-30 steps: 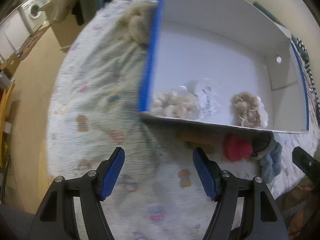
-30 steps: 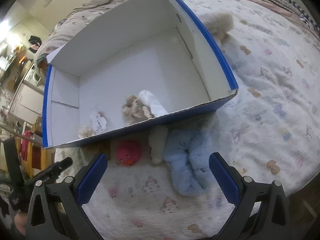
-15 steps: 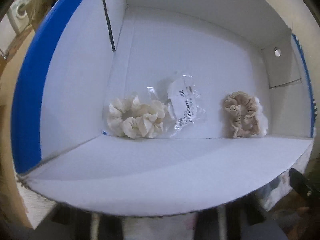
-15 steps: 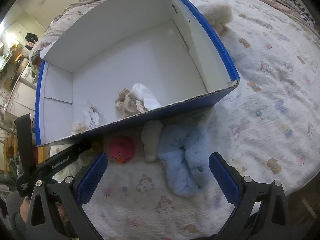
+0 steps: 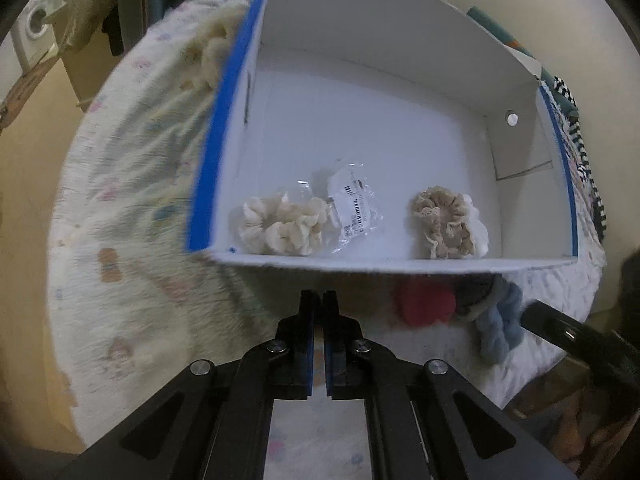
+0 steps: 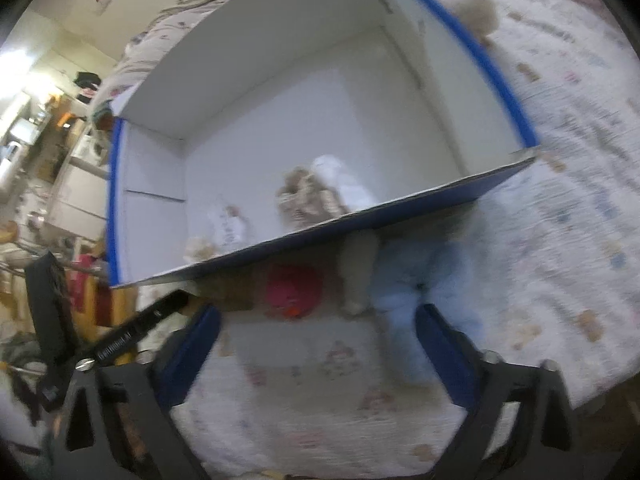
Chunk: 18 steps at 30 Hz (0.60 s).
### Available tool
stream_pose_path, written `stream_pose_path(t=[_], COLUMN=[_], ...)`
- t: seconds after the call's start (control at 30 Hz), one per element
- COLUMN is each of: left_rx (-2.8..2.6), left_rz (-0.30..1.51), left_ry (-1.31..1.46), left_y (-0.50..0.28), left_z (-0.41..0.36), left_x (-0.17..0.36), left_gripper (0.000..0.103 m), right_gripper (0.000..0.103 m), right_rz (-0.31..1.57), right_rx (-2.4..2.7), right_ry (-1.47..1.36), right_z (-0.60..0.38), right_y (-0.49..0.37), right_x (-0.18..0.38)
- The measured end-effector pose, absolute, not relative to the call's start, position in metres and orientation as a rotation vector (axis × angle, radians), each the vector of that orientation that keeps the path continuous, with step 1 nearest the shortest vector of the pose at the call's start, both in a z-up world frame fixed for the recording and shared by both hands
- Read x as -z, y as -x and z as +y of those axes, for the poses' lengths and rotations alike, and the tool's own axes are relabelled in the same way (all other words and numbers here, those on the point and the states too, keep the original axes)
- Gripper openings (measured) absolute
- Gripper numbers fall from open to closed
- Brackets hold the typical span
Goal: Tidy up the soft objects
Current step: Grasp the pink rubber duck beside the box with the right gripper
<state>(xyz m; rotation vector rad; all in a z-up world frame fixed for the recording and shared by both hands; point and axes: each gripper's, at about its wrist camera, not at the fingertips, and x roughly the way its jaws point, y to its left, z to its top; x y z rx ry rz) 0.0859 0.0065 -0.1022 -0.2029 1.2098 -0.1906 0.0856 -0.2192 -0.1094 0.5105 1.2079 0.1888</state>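
A white box with blue outer walls lies on the bed. Inside it are a cream scrunchie, a clear packet and a beige lace scrunchie. My left gripper is shut and empty just in front of the box's near wall. In front of the box lie a red soft toy, a cream soft piece and a light blue scrunchie. My right gripper is open and empty, just short of the red toy and blue scrunchie.
The bed has a white quilt with small prints. A fluffy cream toy lies beyond the box's left wall. The bed's edge drops at the left to the floor. A washing machine stands far left.
My left gripper went from open, over the box, to shut and pulled back in front of the near wall. My right gripper moved closer to the red toy and blue scrunchie.
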Motion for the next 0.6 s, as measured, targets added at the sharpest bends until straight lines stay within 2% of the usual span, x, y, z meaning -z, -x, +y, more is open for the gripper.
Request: stream_pose_path(t=[0.1, 0.37, 0.43, 0.47, 0.6], left_rx=[0.180, 0.121, 0.113, 0.110, 0.095], left_rz=[1.196, 1.190, 1.185, 1.184, 1.186], left_ry=[0.203, 0.213, 0.211, 0.211, 0.220], left_y=[-0.080, -0.074, -0.074, -0.073, -0.072], left_z=[0.017, 0.036, 0.039, 0.041, 0.046], left_x=[0.093, 0.091, 0.090, 0.089, 0.089], left_gripper=[0.004, 0.004, 0.004, 0.004, 0.004], right_gripper=[0.062, 0.054, 0.043, 0.031, 0.030], right_rz=[1.247, 1.332, 1.345, 1.353, 1.345], right_rx=[-0.244, -0.222, -0.200, -0.192, -0.184], right_ry=[-0.553, -0.435, -0.376, -0.354, -0.310], right_z=[-0.208, -0.170, -0.160, -0.156, -0.154], right_y=[-0.093, -0.119, -0.126, -0.129, -0.127], right_x=[0.119, 0.145, 0.152, 0.155, 0.157])
